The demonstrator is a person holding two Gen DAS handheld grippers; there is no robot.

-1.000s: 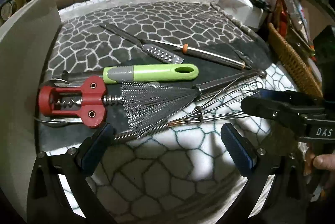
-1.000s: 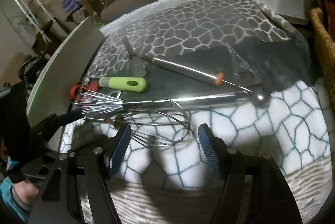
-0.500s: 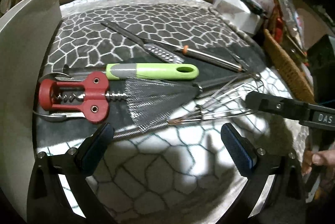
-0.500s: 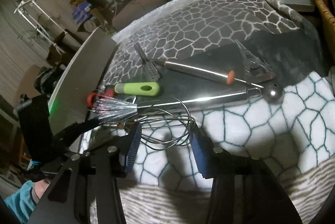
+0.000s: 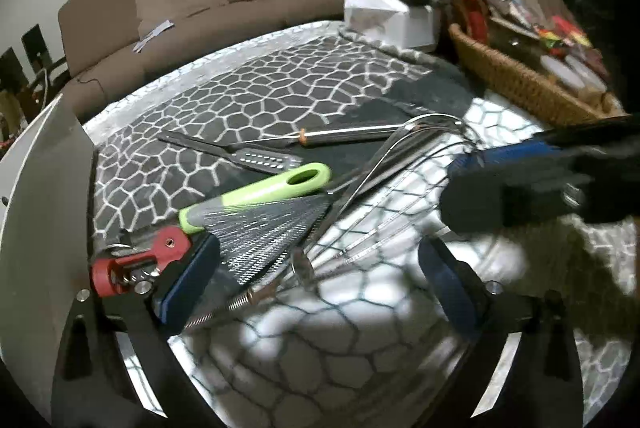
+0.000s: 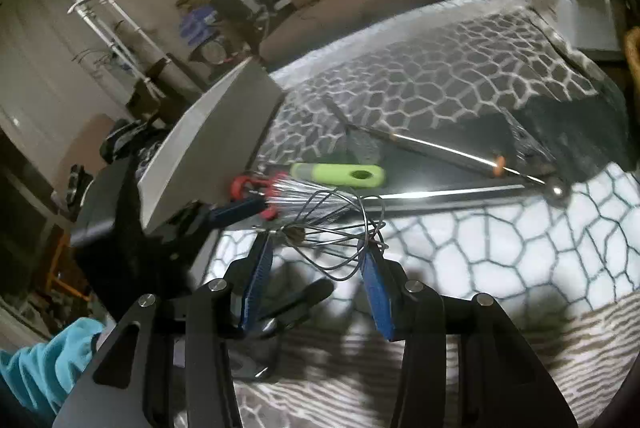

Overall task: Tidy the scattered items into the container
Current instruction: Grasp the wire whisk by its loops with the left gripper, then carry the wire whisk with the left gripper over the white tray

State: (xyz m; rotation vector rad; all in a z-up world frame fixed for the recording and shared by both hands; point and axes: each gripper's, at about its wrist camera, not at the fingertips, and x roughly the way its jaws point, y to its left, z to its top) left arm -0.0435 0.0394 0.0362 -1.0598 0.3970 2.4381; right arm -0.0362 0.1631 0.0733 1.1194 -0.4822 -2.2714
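Right now the right hand-held gripper is closing in on the wire balloon whisk at the centre of the right wrist view; its blue-padded fingers are standing part-open on either side of the wire loops, and I cannot tell whether the pads are touching the wires yet. The left hand-held gripper is hanging wide open and empty at the lower edge of the left wrist view, its left pad sitting just in front of the red wing corkscrew.

The whisk is lying tangled among the silver fan-shaped wire whisk and, above it, the green-handled utensil. The pale grey container wall is rising at the left edge of the frame.

To do this well, the pads should be squeezing several wires together near where they gather, not a single springy loop, and lifting slowly so the neighbouring utensils are not dragged along. The wires will probably flex and slip.
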